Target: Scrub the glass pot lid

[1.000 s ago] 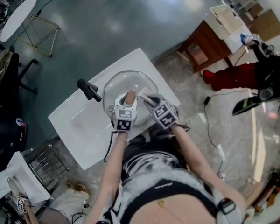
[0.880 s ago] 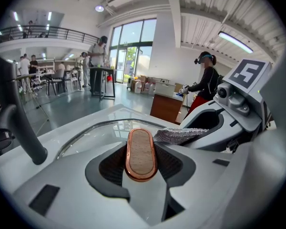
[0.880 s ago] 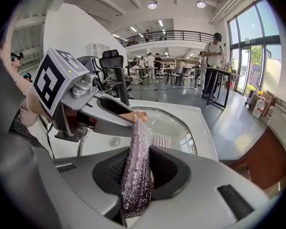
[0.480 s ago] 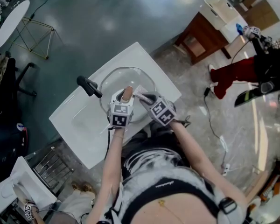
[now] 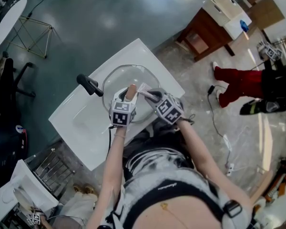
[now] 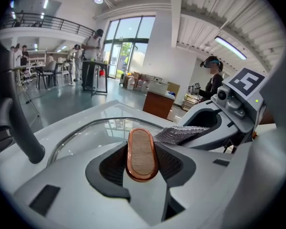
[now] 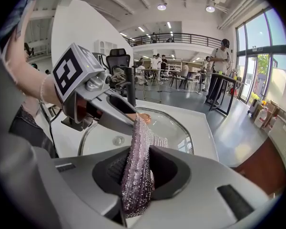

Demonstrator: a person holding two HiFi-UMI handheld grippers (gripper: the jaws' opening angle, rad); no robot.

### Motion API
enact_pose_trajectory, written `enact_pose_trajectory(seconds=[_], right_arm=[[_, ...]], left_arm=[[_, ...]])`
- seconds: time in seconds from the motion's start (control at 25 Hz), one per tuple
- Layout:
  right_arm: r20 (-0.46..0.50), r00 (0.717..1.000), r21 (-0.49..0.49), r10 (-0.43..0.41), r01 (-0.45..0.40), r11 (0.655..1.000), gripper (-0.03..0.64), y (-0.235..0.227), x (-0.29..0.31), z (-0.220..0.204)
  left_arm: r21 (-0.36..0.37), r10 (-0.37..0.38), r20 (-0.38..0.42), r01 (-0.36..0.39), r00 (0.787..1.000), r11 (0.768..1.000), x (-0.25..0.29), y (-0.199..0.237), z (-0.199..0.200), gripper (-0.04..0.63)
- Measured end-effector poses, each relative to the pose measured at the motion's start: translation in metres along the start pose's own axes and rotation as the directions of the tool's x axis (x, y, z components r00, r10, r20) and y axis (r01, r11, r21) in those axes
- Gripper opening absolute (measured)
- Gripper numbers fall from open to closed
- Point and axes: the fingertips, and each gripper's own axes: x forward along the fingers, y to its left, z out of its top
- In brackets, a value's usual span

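Observation:
The glass pot lid (image 5: 118,81) is held over the white sink (image 5: 81,123) by its wooden, copper-rimmed handle (image 5: 131,90). My left gripper (image 5: 129,97) is shut on that handle (image 6: 142,154), and the lid's glass (image 6: 97,130) spreads out beyond the jaws. My right gripper (image 5: 152,98) is shut on a silvery scrubbing cloth (image 7: 137,168). The cloth's free end (image 6: 181,133) lies against the lid just right of the handle. From the right gripper view the left gripper (image 7: 109,111) comes in from the left, above the lid (image 7: 174,128).
A black faucet (image 5: 88,85) stands at the sink's back left, close to the lid's rim. The drain (image 7: 117,140) shows in the basin. A wooden cabinet (image 5: 205,35), a person in red trousers (image 5: 243,80) and floor cables (image 5: 219,123) are to the right.
Both grippers keep their grips and stay nearly in place over the sink. The left gripper has tilted slightly with the lid. The person in red trousers has shifted.

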Motion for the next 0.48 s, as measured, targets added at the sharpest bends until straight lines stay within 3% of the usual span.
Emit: enact_pose_trajectory(seconds=[0.2, 0.48], right_arm=[[0.013, 1.0, 0.033, 0.002, -0.002, 0.999, 0.091, -0.007, -0.003, -0.001], [-0.002, 1.0, -0.007, 0.026, -0.026, 1.0, 0.091, 0.008, -0.002, -0.005]], left_arm=[[0.011, 0.025, 0.015, -0.025, 1.0, 1.0, 0.002, -0.003, 0.001, 0.169], [0.006, 0.01, 0.01, -0.01, 1.0, 1.0, 0.001, -0.004, 0.001, 0.17]])
